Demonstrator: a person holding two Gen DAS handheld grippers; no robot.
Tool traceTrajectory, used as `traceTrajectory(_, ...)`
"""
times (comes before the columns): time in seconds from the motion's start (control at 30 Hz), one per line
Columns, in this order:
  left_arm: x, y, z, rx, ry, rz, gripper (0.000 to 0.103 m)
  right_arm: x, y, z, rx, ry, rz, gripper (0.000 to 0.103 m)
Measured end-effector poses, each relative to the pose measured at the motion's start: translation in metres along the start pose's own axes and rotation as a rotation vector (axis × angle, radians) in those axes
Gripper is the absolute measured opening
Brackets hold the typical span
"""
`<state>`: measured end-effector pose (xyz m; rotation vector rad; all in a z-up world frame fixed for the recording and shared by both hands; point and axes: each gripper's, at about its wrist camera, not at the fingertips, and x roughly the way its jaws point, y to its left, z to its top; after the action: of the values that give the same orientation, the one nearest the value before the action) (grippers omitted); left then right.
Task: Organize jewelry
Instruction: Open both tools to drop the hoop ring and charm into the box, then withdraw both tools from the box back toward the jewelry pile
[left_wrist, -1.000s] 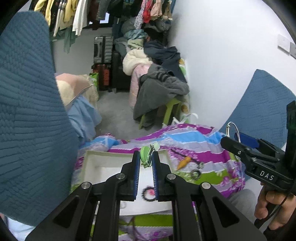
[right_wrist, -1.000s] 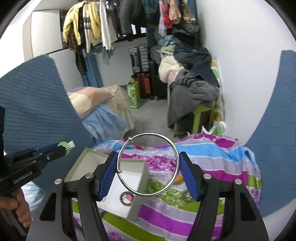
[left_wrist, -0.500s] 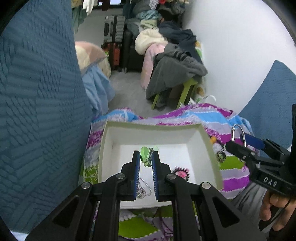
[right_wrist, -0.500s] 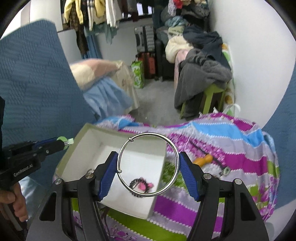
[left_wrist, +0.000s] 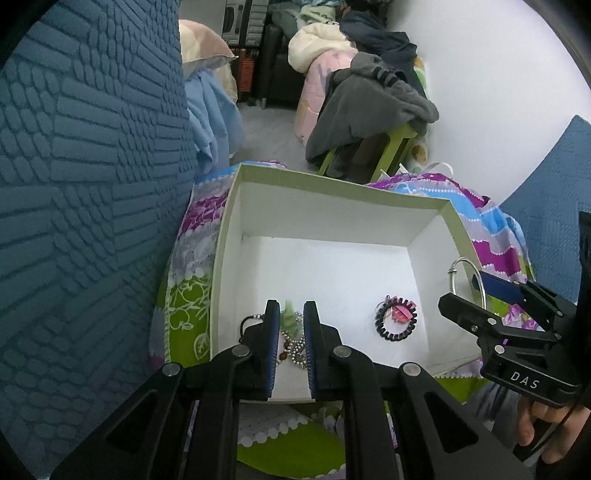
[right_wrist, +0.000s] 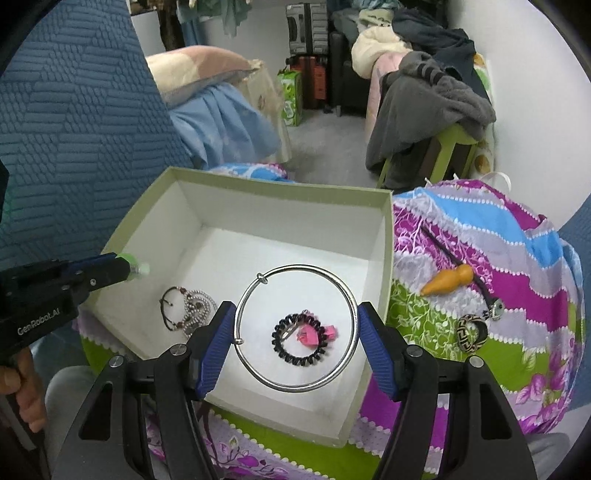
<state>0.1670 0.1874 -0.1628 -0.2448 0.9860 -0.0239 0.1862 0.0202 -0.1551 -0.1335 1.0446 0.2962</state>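
A white box with a green rim rests on a bright patterned cloth. Inside lie a black coil hair tie with a pink piece and a heap of beaded bracelets. My left gripper is shut on a small pale green trinket, low over the box's near left part, above the bracelets. My right gripper is shut on a large silver bangle, held over the box's right side above the hair tie.
On the cloth right of the box lie an orange gourd pendant on a dark cord and a patterned ring. A blue quilted cushion stands close on the left. A clothes-draped green stool and luggage stand beyond. A hand holds each gripper.
Both grippers have dropped towards the box, each keeping its grip. The box now fills much more of both views and its contents show plainly.
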Motion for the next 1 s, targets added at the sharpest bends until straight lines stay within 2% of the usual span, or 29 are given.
traceTrajectory(0.1, -0.002, -0.001, 0.002, 0.001, -0.002, -0.012, 0.013, 0.001, 0.000, 0.000, -0.006, 0.002, 0.002, 0.065)
traceTrajectory(0.23, -0.015, -0.006, 0.007, 0.015, -0.018, -0.009, 0.014, -0.009, -0.001, 0.005, -0.010, -0.022, 0.011, 0.076)
traceTrajectory(0.27, -0.019, -0.008, 0.008, 0.019, -0.026, -0.007, 0.019, -0.014, -0.001, 0.007, -0.013, -0.037, 0.016, 0.078)
traceTrajectory(0.3, -0.024, -0.010, 0.009, 0.025, -0.035, -0.002, 0.034, -0.019, -0.001, 0.009, -0.016, -0.050, 0.019, 0.079)
traceTrajectory(0.33, -0.028, -0.013, 0.011, 0.031, -0.049, 0.003, 0.045, -0.024, -0.001, 0.012, -0.019, -0.060, 0.021, 0.079)
traceTrajectory(0.37, -0.037, -0.017, 0.013, 0.033, -0.078, 0.022, 0.066, -0.030, -0.002, 0.014, -0.021, -0.074, 0.024, 0.080)
traceTrajectory(0.4, -0.043, -0.020, 0.014, 0.034, -0.100, 0.035, 0.075, -0.036, -0.003, 0.017, -0.024, -0.087, 0.025, 0.080)
traceTrajectory(0.73, -0.101, -0.059, 0.031, 0.028, -0.226, 0.025, 0.080, -0.112, -0.021, 0.037, -0.038, -0.258, 0.039, 0.081)
traceTrajectory(1.0, -0.129, -0.099, 0.035, 0.040, -0.292, 0.005, 0.081, -0.151, -0.050, 0.034, -0.054, -0.327, 0.021, 0.081)
